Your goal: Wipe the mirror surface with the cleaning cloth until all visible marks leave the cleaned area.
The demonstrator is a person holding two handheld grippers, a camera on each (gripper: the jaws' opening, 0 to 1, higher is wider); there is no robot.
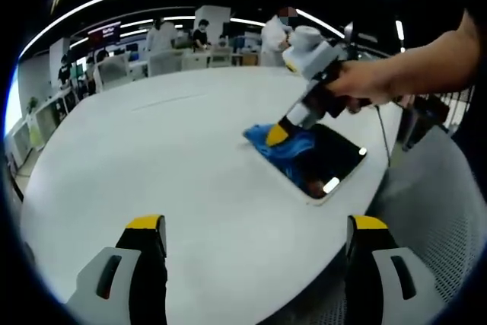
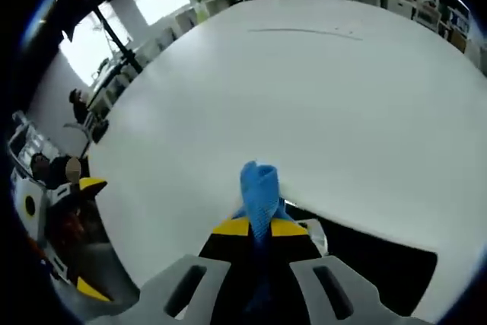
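Bright overhead strips; soft fisheye edges

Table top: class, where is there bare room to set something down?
The white table is bare from the left gripper out to its far edge. It is crowded at the mirror, where the right gripper holds the blue cloth.

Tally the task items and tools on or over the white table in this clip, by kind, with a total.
Mirrors: 1, the dark mirror lying flat on the white table.
Cleaning cloths: 1, the blue cloth, pinched in the right gripper over the mirror.
Grippers: 2, counting the left gripper, fingers apart and empty.
Total: 4.
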